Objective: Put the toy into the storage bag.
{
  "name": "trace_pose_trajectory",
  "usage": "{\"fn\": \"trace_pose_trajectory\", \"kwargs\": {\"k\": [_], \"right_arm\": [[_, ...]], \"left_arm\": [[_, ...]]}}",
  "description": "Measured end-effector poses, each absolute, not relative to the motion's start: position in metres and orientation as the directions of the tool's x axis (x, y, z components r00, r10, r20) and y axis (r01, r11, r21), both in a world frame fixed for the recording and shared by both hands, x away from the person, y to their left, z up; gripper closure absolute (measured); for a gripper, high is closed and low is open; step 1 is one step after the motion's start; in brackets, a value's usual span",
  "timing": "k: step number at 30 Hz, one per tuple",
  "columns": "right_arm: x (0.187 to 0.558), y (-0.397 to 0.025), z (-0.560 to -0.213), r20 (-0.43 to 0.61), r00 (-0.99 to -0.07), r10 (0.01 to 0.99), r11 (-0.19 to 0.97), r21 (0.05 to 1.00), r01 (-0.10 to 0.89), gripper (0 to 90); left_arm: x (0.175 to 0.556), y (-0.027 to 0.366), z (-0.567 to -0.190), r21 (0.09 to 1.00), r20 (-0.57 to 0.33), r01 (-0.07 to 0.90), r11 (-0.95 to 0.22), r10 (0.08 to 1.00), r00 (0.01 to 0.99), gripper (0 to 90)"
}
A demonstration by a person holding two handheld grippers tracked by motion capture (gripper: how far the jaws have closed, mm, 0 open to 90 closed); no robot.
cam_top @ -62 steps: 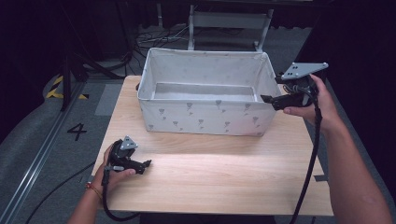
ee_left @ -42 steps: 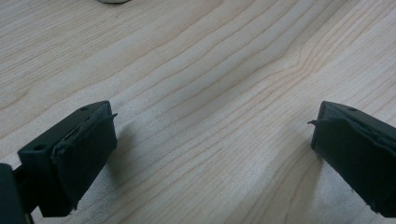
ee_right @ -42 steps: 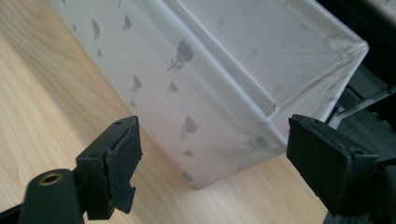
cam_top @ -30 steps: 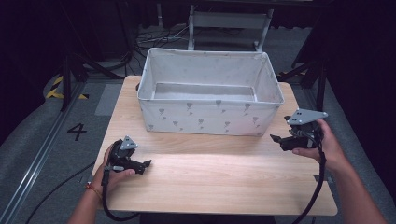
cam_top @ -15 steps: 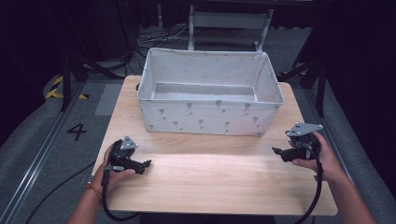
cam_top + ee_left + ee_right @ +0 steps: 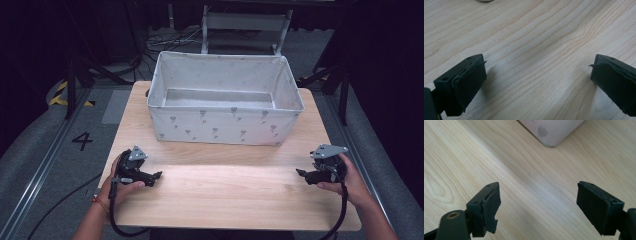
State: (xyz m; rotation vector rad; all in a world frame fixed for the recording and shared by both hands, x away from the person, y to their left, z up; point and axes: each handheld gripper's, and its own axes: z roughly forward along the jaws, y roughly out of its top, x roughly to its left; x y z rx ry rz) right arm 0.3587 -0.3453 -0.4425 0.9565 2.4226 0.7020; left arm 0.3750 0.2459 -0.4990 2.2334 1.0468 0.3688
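A white fabric bin [image 6: 225,125] with small grey marks stands at the back middle of the wooden table [image 6: 225,195]; its inside looks bare. My left gripper [image 6: 156,176] rests low at the table's front left, held in a hand, open with nothing between its jaws. In the left gripper view its fingertips [image 6: 471,75] spread wide over bare wood. My right gripper [image 6: 299,172] sits at the front right, also open and holding nothing. A corner of the bin [image 6: 551,131] appears ahead in the right gripper view, beyond the spread fingertips [image 6: 491,202].
Metal frame legs [image 6: 245,25] and cables stand on the floor behind the table. A rail [image 6: 40,170] and a floor marking "4" [image 6: 82,141] lie to the left. Bare wood stretches between the two grippers.
My right gripper has come down from the bin's right rim to the table's front right. The left gripper has stayed still.
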Motion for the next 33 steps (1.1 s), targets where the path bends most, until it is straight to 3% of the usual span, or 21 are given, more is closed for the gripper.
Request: {"fn": "trace_pose_trajectory", "kwargs": {"k": [15,33], "right_arm": [[0.335,-0.366,-0.472,-0.162,-0.633,0.757,0.565,0.649,0.509,19.1],[0.312,-0.398,-0.502,-0.005,-0.521,0.853,0.353,0.742,0.571,20.3]], "left_arm": [[0.375,0.246,-0.499,0.653,-0.013,0.585,-0.482,0.764,0.645,0.5],[0.375,0.246,-0.499,0.652,-0.015,0.587,-0.481,0.765,0.644,0.5]]}}
